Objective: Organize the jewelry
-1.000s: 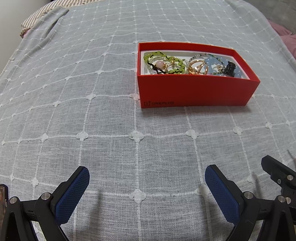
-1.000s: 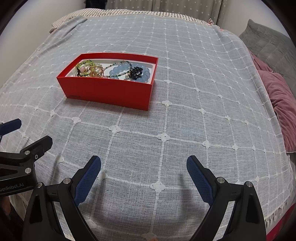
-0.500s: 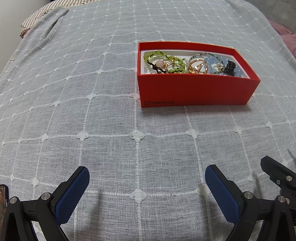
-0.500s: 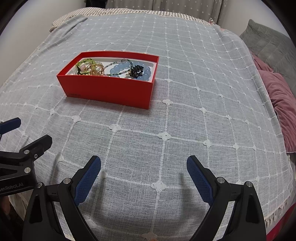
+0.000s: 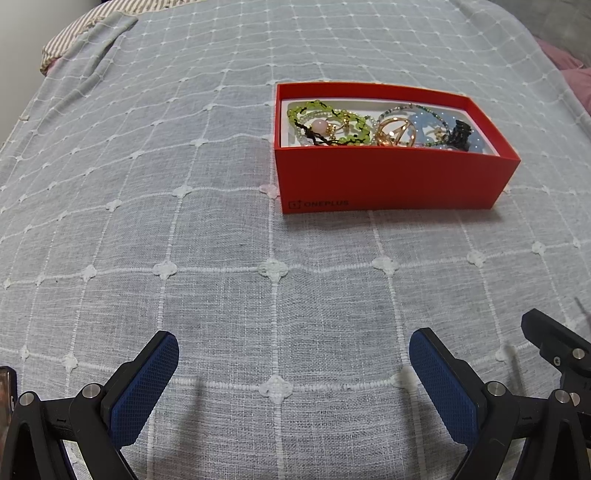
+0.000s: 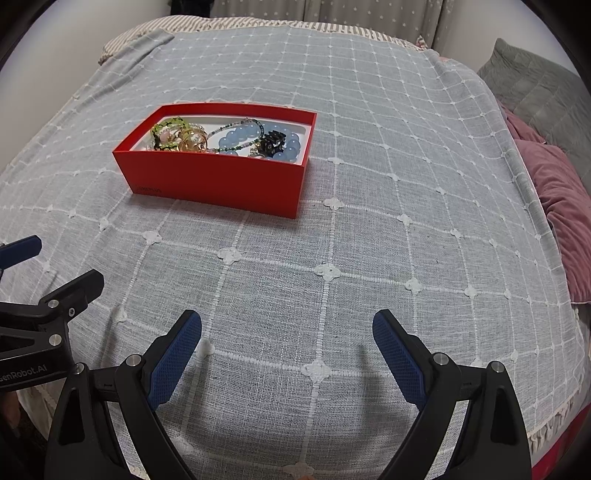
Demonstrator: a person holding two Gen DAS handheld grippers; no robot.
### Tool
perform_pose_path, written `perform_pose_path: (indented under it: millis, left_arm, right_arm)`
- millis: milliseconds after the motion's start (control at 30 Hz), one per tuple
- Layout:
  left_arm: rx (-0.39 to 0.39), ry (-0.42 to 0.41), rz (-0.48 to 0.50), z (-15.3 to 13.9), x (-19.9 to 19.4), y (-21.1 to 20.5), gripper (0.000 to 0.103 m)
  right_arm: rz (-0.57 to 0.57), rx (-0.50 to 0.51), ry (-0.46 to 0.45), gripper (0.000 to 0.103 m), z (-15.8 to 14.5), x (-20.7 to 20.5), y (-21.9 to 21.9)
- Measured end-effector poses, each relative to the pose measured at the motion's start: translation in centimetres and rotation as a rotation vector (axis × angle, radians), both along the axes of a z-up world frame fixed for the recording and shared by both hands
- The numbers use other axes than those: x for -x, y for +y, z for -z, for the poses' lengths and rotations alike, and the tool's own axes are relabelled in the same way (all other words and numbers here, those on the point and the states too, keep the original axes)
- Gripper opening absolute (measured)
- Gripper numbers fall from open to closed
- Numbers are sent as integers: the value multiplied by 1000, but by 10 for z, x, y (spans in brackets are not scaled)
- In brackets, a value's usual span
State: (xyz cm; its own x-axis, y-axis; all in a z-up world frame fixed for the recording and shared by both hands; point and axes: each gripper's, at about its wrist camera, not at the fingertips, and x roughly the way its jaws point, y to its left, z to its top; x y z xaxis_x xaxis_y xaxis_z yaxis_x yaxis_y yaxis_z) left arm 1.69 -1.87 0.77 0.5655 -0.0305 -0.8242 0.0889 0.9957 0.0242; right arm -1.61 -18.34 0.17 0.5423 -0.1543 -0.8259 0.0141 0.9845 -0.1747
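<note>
A red box (image 5: 391,181) (image 6: 218,181) sits on the grey checked bedspread, with jewelry lying inside on a white liner. Inside I see a green bead bracelet (image 5: 325,123) (image 6: 166,127), a gold ring-shaped piece (image 5: 395,131) (image 6: 192,139), a pale blue bead bracelet (image 6: 240,138) and a black piece (image 5: 460,134) (image 6: 271,143). My left gripper (image 5: 293,356) is open, low over the cloth, well short of the box. My right gripper (image 6: 287,332) is also open, with nothing between its fingers, and the box lies ahead to its left.
The bedspread (image 6: 369,184) covers the whole bed. A pink cushion (image 6: 561,206) and a grey pillow (image 6: 535,85) lie at the right edge. A striped pillow (image 5: 74,33) is at the far left corner. The left gripper's body (image 6: 44,321) shows beside the right one.
The right wrist view has drifted slightly, so the box sits a little lower and to the right in it. Both grippers stay open and the jewelry has not moved.
</note>
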Motion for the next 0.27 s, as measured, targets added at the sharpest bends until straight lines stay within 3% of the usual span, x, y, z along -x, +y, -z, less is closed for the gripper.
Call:
perform_pose_path:
  millis: [267]
  left_arm:
    - [4, -1, 6, 1, 3, 2, 102]
  right_arm:
    - [2, 1, -5, 95, 0, 0, 0]
